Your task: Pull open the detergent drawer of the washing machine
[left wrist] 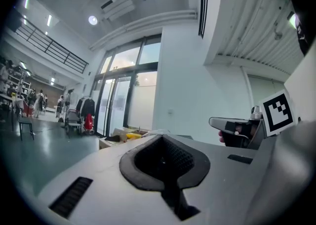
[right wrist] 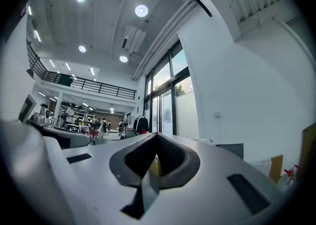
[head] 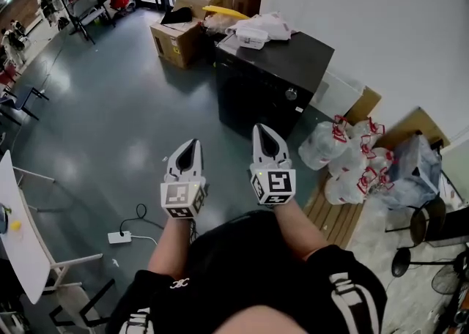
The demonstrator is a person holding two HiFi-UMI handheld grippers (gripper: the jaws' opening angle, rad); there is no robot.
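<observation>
The black washing machine [head: 267, 83] stands on the floor ahead of me, with a round knob [head: 291, 94] on its control strip. I cannot make out the detergent drawer on it. White bags [head: 260, 28] lie on its top. My left gripper [head: 189, 151] is held level over the floor, short of the machine and to its left, shut and empty. My right gripper [head: 265, 136] is beside it, nearer the machine's front, its jaws together with nothing between them. In their own views, the left gripper [left wrist: 161, 137] and right gripper [right wrist: 157, 136] point at the room and touch nothing.
Cardboard boxes [head: 177, 39] stand behind the machine on the left. Tied white plastic bags [head: 350, 158] are piled on a wooden pallet [head: 338, 217] at the right. A power strip [head: 119, 236] with its cable lies on the floor at lower left, near a white table [head: 20, 241].
</observation>
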